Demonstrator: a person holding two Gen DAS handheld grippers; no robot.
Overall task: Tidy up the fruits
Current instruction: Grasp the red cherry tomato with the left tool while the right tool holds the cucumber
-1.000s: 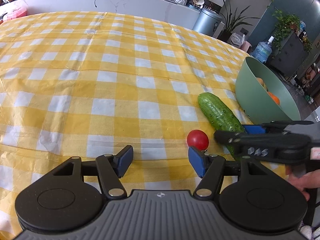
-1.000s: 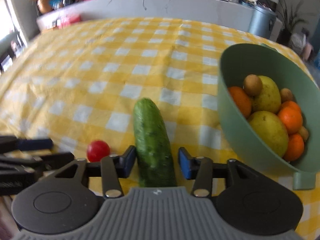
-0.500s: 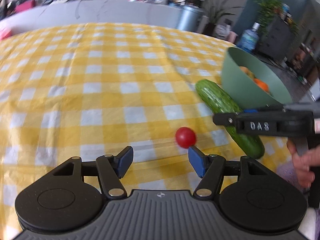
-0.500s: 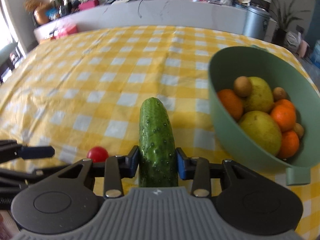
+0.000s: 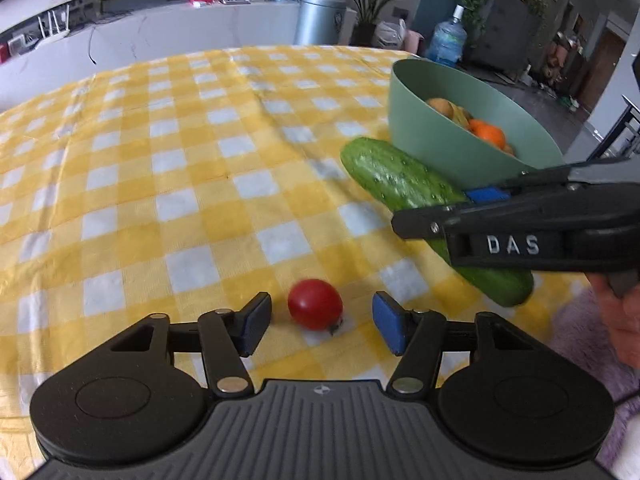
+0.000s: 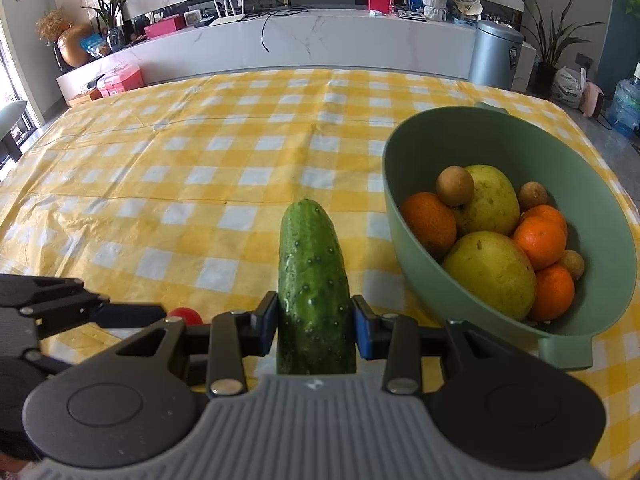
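The bumpy cucumber (image 6: 314, 280) is pinched between my right gripper's (image 6: 314, 330) blue pads, its far end pointing up the table just beside the green bowl's (image 6: 612, 216) smooth wall. My left gripper (image 5: 320, 322) is closing around the small glossy tomato (image 5: 315, 303), pads not yet touching it. Wide checked yellow tablecloth (image 5: 160, 160) lies free beyond both. Only my right view shows the bowl's pears and oranges fully; the tomato barely peeks there.
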